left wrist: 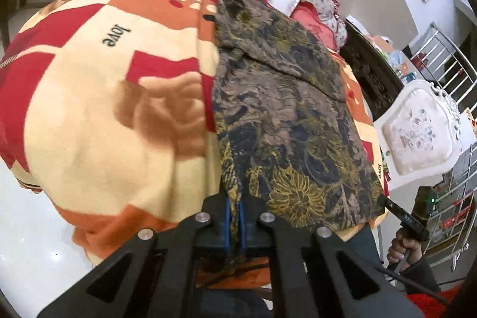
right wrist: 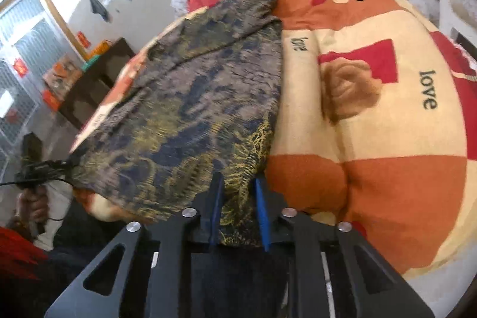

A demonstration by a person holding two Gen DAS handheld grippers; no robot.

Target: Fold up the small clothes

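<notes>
1. Where the blanket (left wrist: 98, 121) covers the bed, I see the patterned garment (left wrist: 286, 121) spread flat.
2. My left gripper (left wrist: 235, 216): clamped on its near corner.
3. My right gripper (right wrist: 238, 209): part-open, hem between the fingers; right view only.
4. Left view alone: white chair (left wrist: 417, 133).

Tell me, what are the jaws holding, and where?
Left gripper pinches the patterned garment at its near corner. Right gripper straddles the other near corner.

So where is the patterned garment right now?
The patterned garment lies on the love-print blanket, right of centre in the left wrist view, its near edge at both claws.
</notes>
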